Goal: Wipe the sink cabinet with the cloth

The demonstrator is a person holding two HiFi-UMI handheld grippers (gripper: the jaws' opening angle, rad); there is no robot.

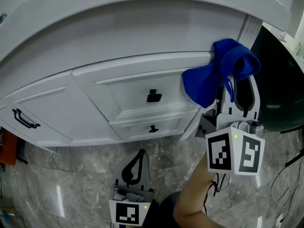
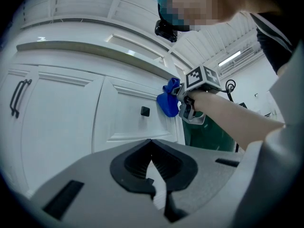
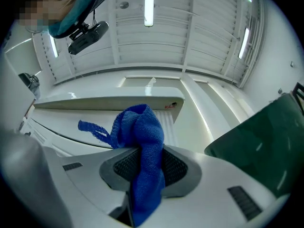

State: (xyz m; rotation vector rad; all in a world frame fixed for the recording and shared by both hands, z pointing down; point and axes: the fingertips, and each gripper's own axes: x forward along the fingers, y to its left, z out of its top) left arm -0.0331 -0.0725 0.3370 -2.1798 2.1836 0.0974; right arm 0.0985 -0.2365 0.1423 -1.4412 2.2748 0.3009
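A blue cloth [image 1: 216, 75] hangs bunched against the upper right corner of the white sink cabinet [image 1: 133, 99], at the drawer front just under the countertop edge. My right gripper [image 1: 236, 82] is shut on the cloth [image 3: 141, 146], which fills the gap between its jaws and spills over the tips. The left gripper [image 1: 136, 161] hangs low over the floor, away from the cabinet, jaws closed with nothing in them. From the left gripper view the cloth [image 2: 167, 101] and the right gripper [image 2: 183, 98] show beside a black drawer knob [image 2: 145, 111].
Two drawers carry black knobs [image 1: 154, 97], and a door at the left has a black handle [image 1: 24, 119]. A dark green panel [image 1: 278, 89] stands right of the cabinet. Grey marble floor [image 1: 76, 175] lies below. A cable [image 1: 285, 184] trails at the lower right.
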